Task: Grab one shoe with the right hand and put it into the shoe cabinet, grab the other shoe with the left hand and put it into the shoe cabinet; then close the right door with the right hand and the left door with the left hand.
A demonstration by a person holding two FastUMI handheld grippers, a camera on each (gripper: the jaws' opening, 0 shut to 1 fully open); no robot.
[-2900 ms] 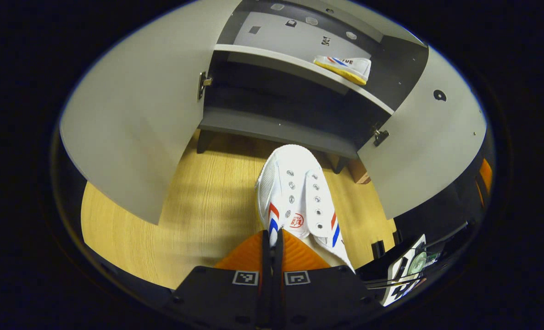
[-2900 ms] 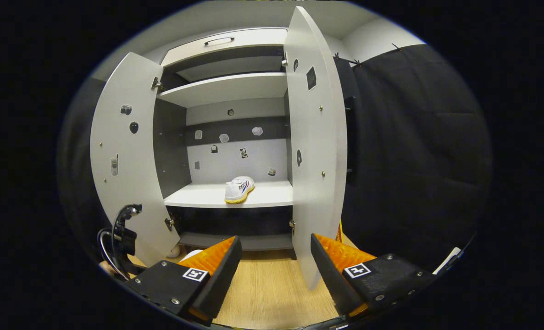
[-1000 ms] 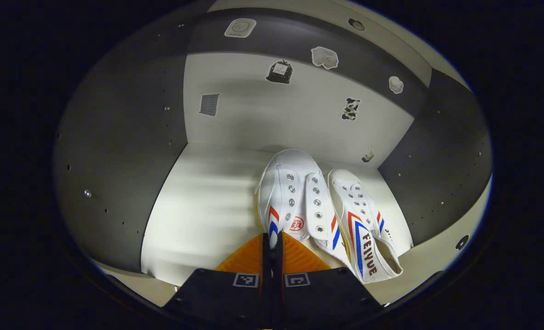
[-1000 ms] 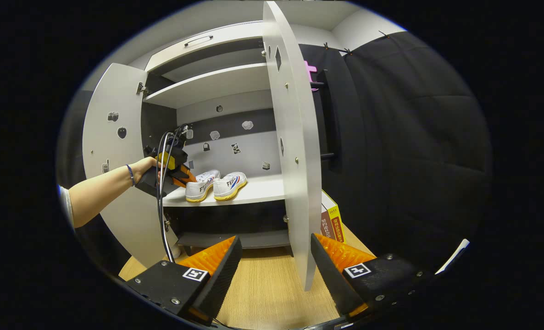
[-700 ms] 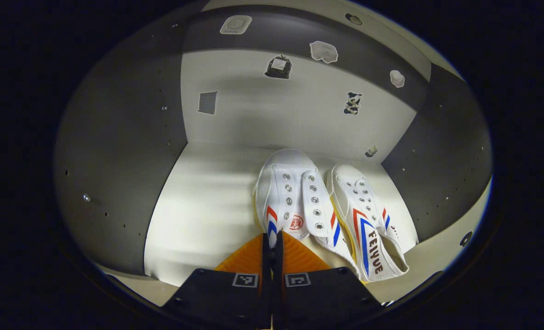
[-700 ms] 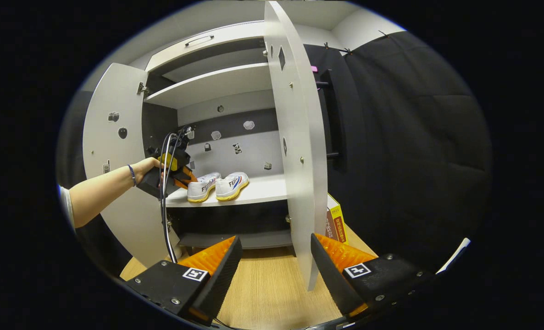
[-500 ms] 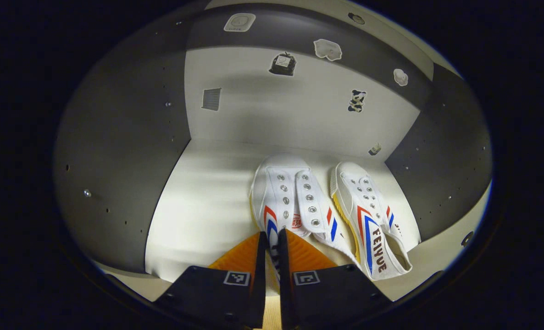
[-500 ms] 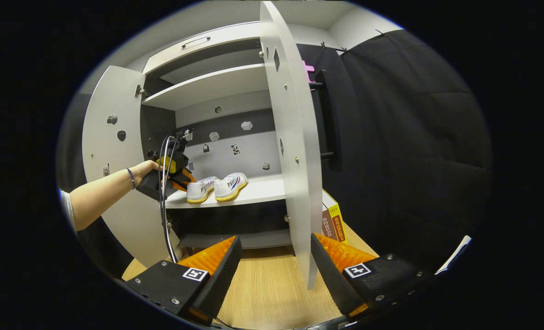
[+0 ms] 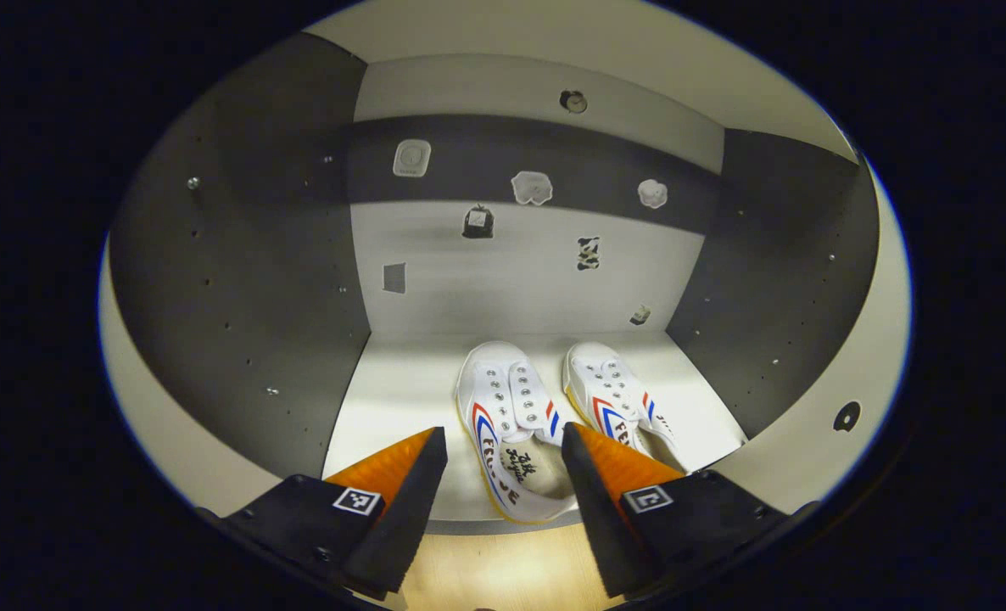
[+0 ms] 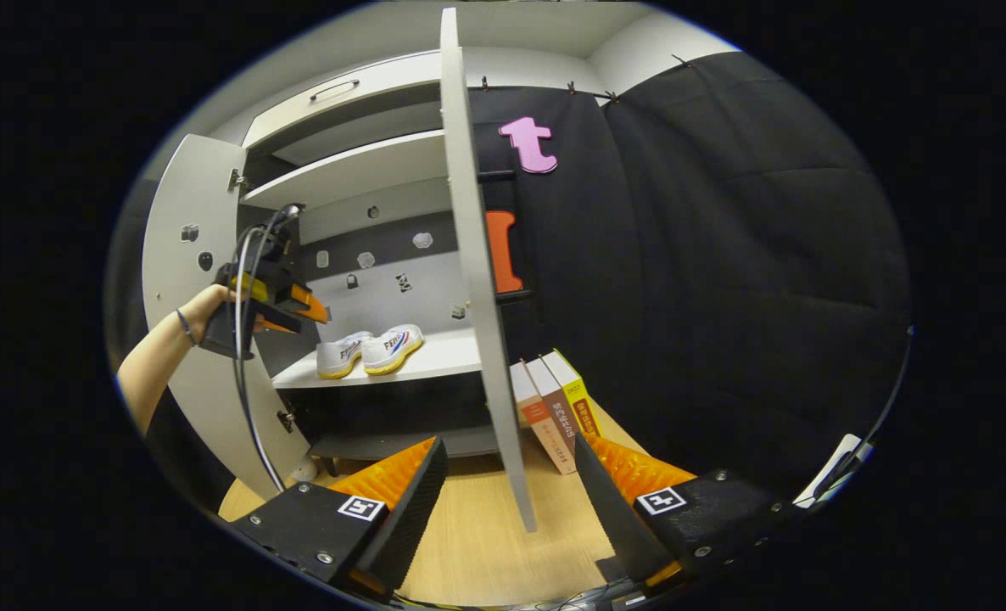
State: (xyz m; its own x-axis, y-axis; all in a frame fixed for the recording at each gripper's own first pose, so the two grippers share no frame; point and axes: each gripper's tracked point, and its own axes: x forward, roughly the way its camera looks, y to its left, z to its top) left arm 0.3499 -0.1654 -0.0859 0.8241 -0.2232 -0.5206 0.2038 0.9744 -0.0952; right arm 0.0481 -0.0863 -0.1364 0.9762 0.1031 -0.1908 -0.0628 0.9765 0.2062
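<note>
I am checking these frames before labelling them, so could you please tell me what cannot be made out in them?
- Heel of the right shoe, left gripper view: hidden behind a finger of the left gripper.
- Stickers on the cabinet's back wall: too small to identify.
- Lowest compartment, right gripper view: too dark to see inside.
- Books: partly covered by the right door.

Ahead of the left tool [image 9: 496, 475], both shoes are white with red and blue chevron stripes, silver eyelets and yellow soles: the left shoe [image 9: 507, 424] and the right shoe [image 9: 617, 403]. They sit on a pale grey shelf [image 9: 401, 390] between dark grey side walls, and the back panel is light grey with a dark band. Past the right tool [image 10: 507, 501], the right door [image 10: 473, 280] is light grey, the floor [image 10: 477, 543] light wood grain, and the books [image 10: 554, 403] brown, orange and yellow.
</note>
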